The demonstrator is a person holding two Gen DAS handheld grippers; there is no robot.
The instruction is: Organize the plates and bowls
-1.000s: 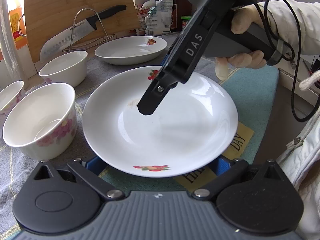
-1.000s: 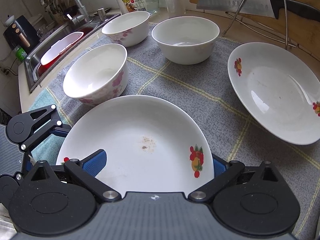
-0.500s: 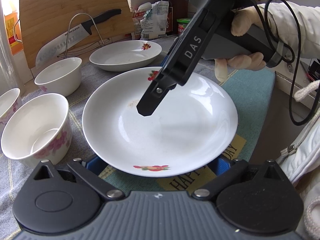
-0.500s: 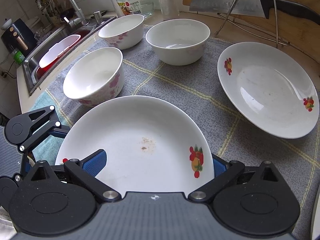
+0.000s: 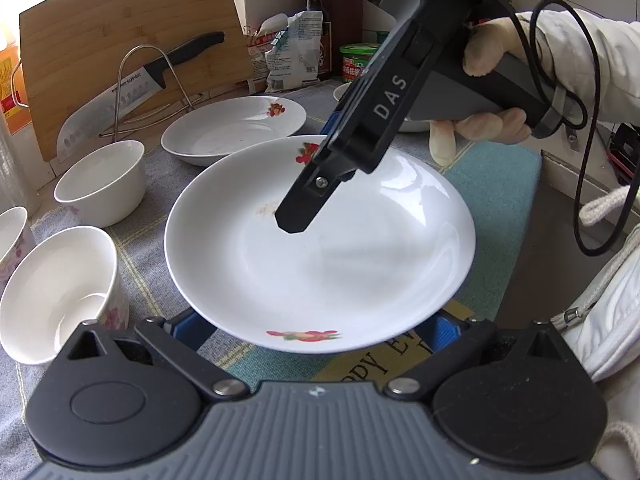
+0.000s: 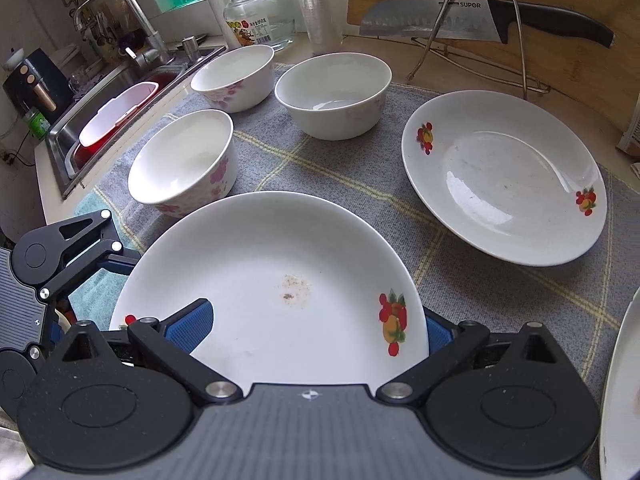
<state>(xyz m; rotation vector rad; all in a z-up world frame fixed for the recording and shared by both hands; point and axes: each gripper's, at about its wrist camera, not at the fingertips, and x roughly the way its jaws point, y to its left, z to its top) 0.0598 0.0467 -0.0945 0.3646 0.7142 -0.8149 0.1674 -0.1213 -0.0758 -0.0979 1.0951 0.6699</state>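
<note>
A white plate with fruit prints [image 5: 320, 256] [image 6: 276, 288] is held up above the grey cloth. My left gripper [image 5: 316, 330] holds its near rim, the jaws wide on either side of it. My right gripper [image 6: 308, 328] holds the opposite rim the same way; one blue pad [image 6: 192, 322] lies over the rim. The right gripper's body [image 5: 380, 104] reaches over the plate in the left wrist view. A second fruit-print plate [image 6: 504, 176] [image 5: 234, 128] lies on the cloth beyond. Three white bowls stand at the left [image 6: 184, 164] [image 6: 334, 94] [image 6: 234, 76].
A knife [image 6: 480, 20] rests on a wire stand before a wooden cutting board [image 5: 120, 40]. A sink [image 6: 116, 116] with a tap lies left of the cloth. Bottles, a jar [image 6: 256, 20] and food packets stand at the back. Another plate's edge [image 6: 620, 392] shows at right.
The plate, held by both grippers, has risen from the cloth and drawn back; the bowls and the far plate look smaller and lower in both views.
</note>
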